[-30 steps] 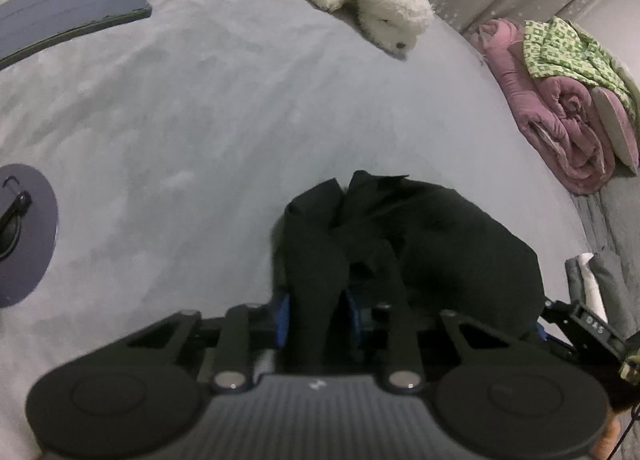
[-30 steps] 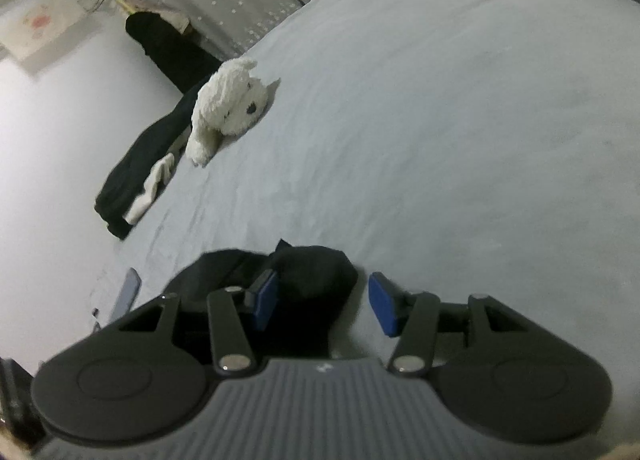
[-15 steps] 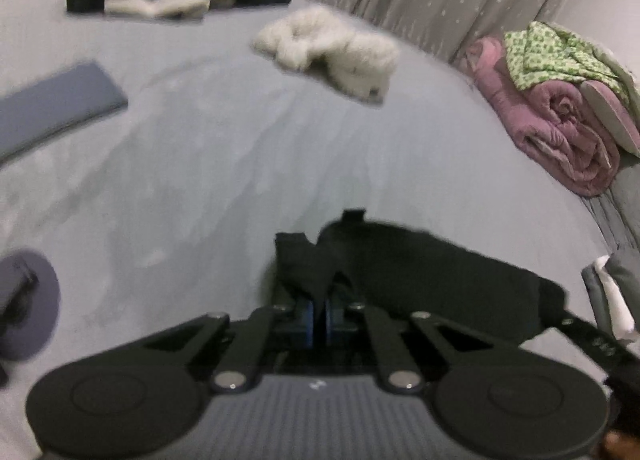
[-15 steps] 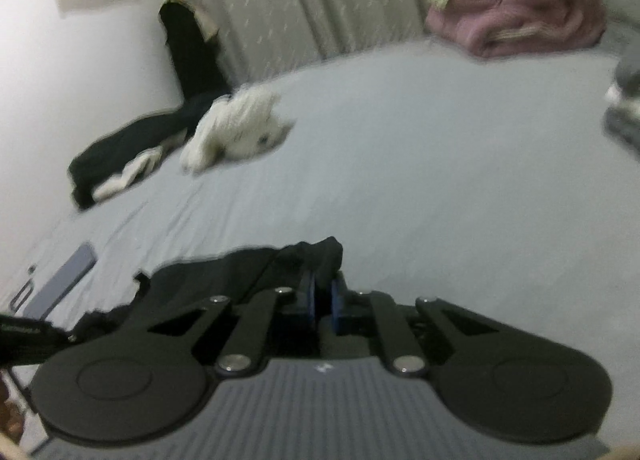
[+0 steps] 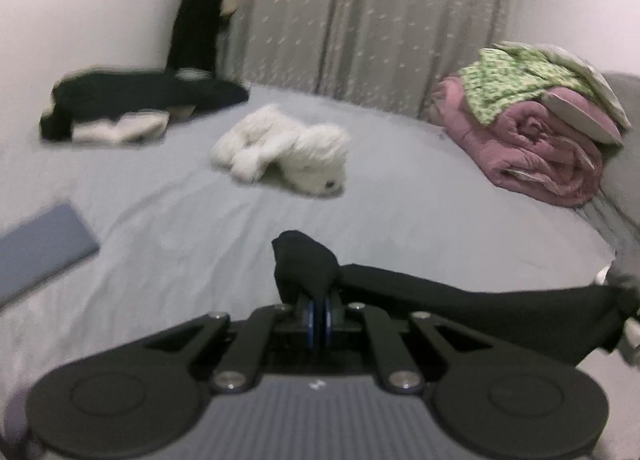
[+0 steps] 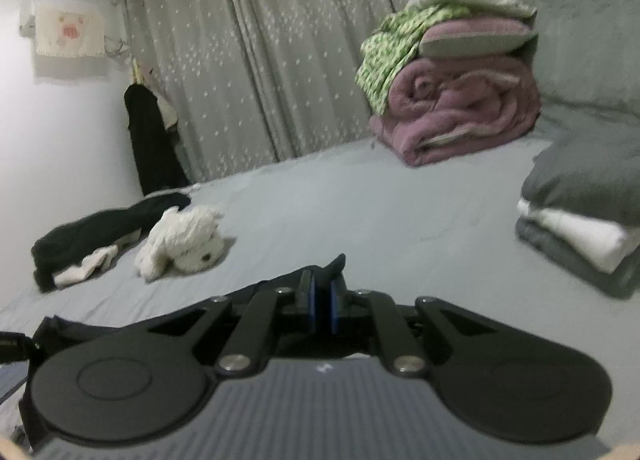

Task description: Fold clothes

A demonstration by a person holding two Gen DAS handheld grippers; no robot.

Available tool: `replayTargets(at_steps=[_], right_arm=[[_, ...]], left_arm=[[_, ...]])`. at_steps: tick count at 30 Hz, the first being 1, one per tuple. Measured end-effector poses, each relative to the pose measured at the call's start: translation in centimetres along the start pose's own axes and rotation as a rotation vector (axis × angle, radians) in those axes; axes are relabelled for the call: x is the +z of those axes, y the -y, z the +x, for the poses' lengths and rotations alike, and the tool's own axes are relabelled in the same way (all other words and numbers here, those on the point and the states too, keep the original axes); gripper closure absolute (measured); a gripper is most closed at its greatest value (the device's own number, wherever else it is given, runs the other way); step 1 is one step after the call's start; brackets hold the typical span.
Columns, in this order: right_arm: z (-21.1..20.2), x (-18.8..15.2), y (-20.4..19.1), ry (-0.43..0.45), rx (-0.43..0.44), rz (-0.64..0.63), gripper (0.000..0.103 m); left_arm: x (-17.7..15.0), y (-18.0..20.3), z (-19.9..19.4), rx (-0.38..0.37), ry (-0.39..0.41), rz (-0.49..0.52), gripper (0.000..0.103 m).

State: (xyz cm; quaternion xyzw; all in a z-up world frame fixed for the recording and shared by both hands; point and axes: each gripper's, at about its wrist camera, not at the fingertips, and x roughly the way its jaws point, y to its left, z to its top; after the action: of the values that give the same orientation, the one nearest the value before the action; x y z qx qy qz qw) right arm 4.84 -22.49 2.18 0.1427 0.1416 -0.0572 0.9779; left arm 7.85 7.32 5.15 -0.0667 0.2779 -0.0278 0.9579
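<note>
Left wrist: black garment [image 5: 460,300] pinched in left gripper [image 5: 319,316].

Ahead of me on the grey bed sheet [image 5: 400,187] lies a white plush toy [image 5: 288,151]. Far left, I see a dark heap of clothes [image 5: 136,99] against the wall, with a pale piece in front of it. A flat blue-grey board [image 5: 40,248] lies at my near left. Far right, a rolled pink quilt [image 6: 460,115] sits under a green patterned cloth [image 6: 396,43], before dotted grey curtains [image 6: 248,47].
</note>
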Motion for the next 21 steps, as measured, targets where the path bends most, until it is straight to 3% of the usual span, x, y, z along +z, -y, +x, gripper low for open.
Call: replayTargets(at_steps=[8,18,21], right_arm=[[-0.1,0.7,1.3,0.095,-0.066,-0.02,0.095],[3.9,-0.1,3.8,-0.035,-0.069,0.034,0.094],[5.3,-0.6,4.5,-0.082,-0.064,0.05,0.089]], left_arm=[[3.6,4.5,3.3,-0.037,0.076,0.166,0.098],[3.7,7.5,10.5,-0.011,0.052,0.224,0.098],[3.0,8.1,12.3,0.012,0.048,0.242,0.098]])
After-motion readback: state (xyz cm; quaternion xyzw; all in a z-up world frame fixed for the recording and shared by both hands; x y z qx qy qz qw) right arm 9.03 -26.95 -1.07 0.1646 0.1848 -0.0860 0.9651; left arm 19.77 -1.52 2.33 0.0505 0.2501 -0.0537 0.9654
